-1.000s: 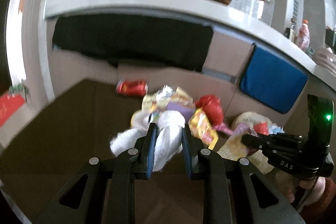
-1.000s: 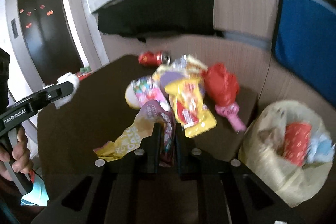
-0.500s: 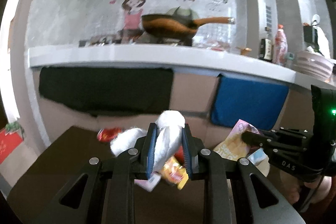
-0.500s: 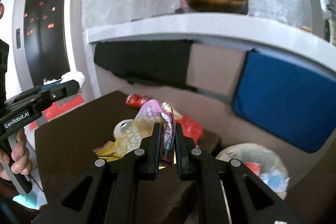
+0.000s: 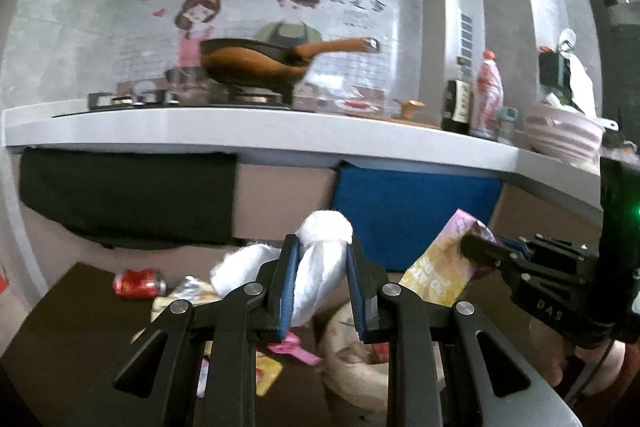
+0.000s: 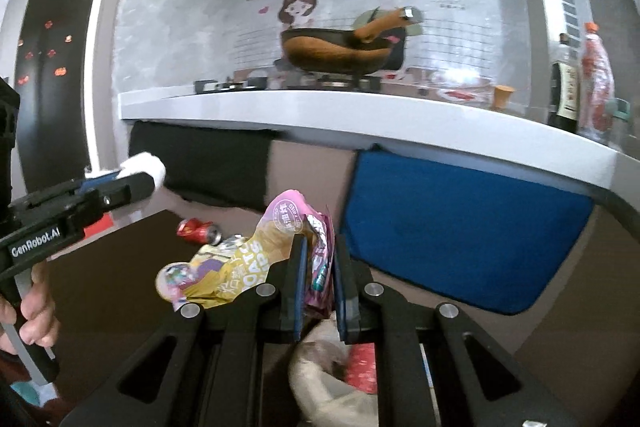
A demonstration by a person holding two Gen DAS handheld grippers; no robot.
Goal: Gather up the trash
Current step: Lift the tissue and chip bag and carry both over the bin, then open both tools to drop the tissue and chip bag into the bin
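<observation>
My left gripper (image 5: 322, 259) is shut on a crumpled white tissue (image 5: 320, 267) and holds it in the air above the beige trash bag (image 5: 348, 359). My right gripper (image 6: 318, 259) is shut on a yellow-and-pink oat chips wrapper (image 6: 256, 259), also lifted, with the trash bag (image 6: 324, 379) just below its fingers. The wrapper also shows at the right of the left wrist view (image 5: 440, 275). The left gripper with the tissue shows at the left of the right wrist view (image 6: 136, 179). More wrappers lie on the dark table (image 5: 72, 327).
A crushed red can (image 5: 138, 282) lies at the table's far side; it also shows in the right wrist view (image 6: 198, 230). A yellow packet (image 5: 266, 373) and a pink scrap (image 5: 294, 349) lie beside the bag. A white counter (image 5: 280, 135) with a pan overhangs behind.
Both grippers have risen from the trash pile with their items and moved right, over the trash bag. The views now look level at the counter.
</observation>
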